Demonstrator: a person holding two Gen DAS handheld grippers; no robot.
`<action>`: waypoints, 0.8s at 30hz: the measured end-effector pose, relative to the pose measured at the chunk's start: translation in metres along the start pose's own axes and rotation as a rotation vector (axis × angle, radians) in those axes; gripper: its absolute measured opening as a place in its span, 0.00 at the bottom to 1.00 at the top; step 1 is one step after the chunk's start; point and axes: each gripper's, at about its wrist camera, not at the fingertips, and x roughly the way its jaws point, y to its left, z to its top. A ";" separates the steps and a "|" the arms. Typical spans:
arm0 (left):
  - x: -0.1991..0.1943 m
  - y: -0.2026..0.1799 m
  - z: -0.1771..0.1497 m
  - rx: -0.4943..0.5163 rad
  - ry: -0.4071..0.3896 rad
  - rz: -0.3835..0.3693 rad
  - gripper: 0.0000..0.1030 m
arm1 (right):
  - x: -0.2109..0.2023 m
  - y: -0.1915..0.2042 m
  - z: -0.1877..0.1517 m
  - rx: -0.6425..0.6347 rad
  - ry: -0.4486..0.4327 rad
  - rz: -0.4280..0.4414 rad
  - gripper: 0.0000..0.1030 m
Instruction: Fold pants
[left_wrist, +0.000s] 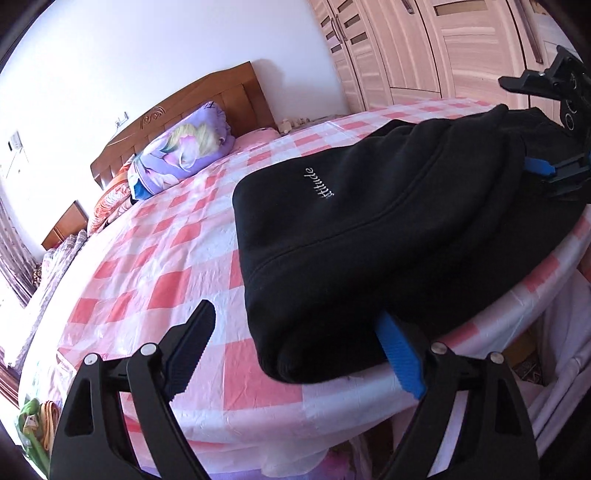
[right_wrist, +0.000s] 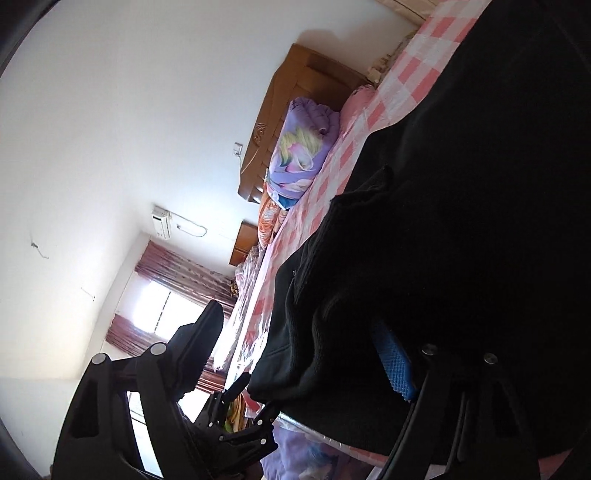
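One bed with a pink-and-white checked sheet carries one pair of black pants, folded into a thick bundle near the bed's edge; its long axis runs along that edge, from the left tool toward the right tool. One purple pillow lies well apart, by the headboard. Both tools stand wide open: on each, one blue finger is under the cloth while the other is free, so neither clamps it.

A bed with a pink-checked sheet fills the room, its wooden headboard against a white wall. Pale wardrobe doors stand beyond it. Daylight pours through a window with reddish curtains, an air conditioner mounted above.
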 end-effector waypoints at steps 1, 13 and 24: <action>0.002 -0.001 0.003 0.008 -0.006 0.003 0.84 | 0.002 -0.001 0.002 0.018 -0.007 -0.015 0.73; 0.017 0.034 0.013 -0.158 -0.024 -0.085 0.28 | 0.018 0.088 0.001 -0.550 -0.063 -0.261 0.25; 0.017 0.006 -0.003 0.022 0.023 0.069 0.36 | -0.027 0.011 -0.026 -0.442 0.034 -0.449 0.68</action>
